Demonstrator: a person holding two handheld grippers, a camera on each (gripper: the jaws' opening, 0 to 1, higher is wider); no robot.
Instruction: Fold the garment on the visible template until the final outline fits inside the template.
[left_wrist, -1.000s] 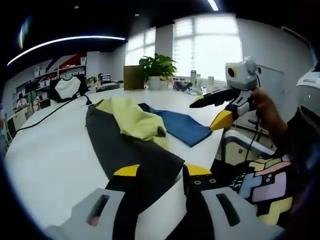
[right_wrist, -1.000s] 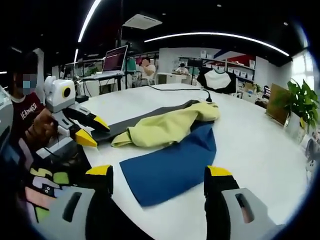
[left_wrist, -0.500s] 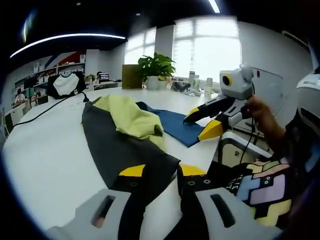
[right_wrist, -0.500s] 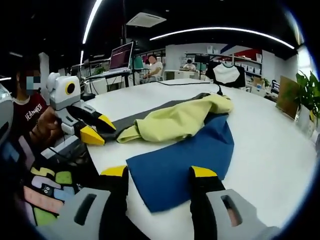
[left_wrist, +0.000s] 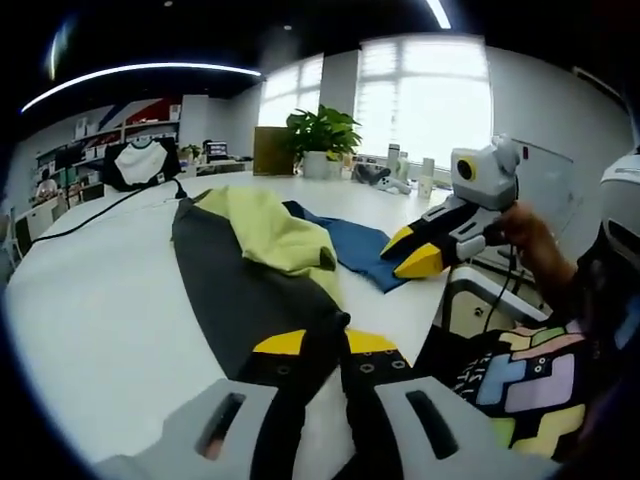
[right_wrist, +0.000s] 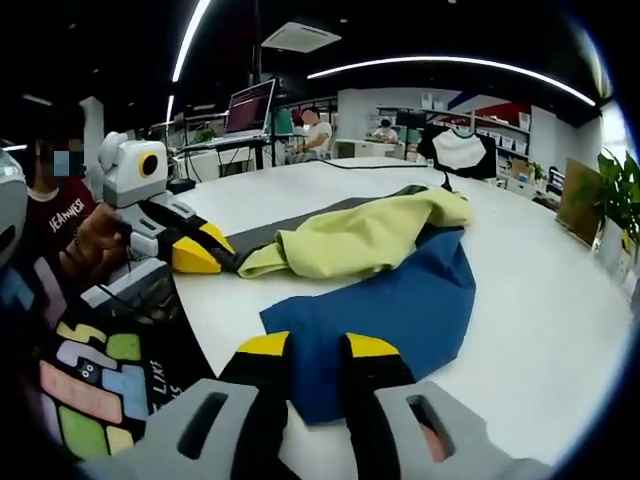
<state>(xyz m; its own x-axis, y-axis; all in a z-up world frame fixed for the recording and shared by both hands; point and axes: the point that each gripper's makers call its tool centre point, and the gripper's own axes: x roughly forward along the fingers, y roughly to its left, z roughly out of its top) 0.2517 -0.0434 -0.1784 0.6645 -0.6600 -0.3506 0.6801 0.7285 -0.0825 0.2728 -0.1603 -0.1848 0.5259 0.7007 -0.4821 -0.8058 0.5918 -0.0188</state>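
Left gripper view puts our left tool (left_wrist: 318, 343) at the near corner of the dark panel (left_wrist: 240, 290), its yellow-tipped jaws drawn nearly together with the cloth edge between them; we judge it pinched on that corner, though the contact itself is too close to the lens to be sure. In the right gripper view our right tool (right_wrist: 305, 347) stands the same way over the near corner of the blue panel (right_wrist: 400, 300), jaws narrow, the blue hem lying between the tips.

The garment lies spread on the white worktop (left_wrist: 90, 300): dark panel on one side, blue on the other, and a yellow part (right_wrist: 350, 240) heaped loosely across both. We cannot pick out any template outline under it.

What worries us most is a shallow bite. If either tool holds only the hem's edge, lifting could let that corner slip out and the fold would skew. The two corners are near the worktop's edge, so a pull toward us could drag cloth over the side and out of the workspace. The loose yellow heap could slide or bunch as the panels are lifted, leaving a lump that pushes the outline wide. Uneven lift between our two tools could twist the garment. A cable (left_wrist: 90, 215) lies beyond the cloth and could snag on a long sweep.
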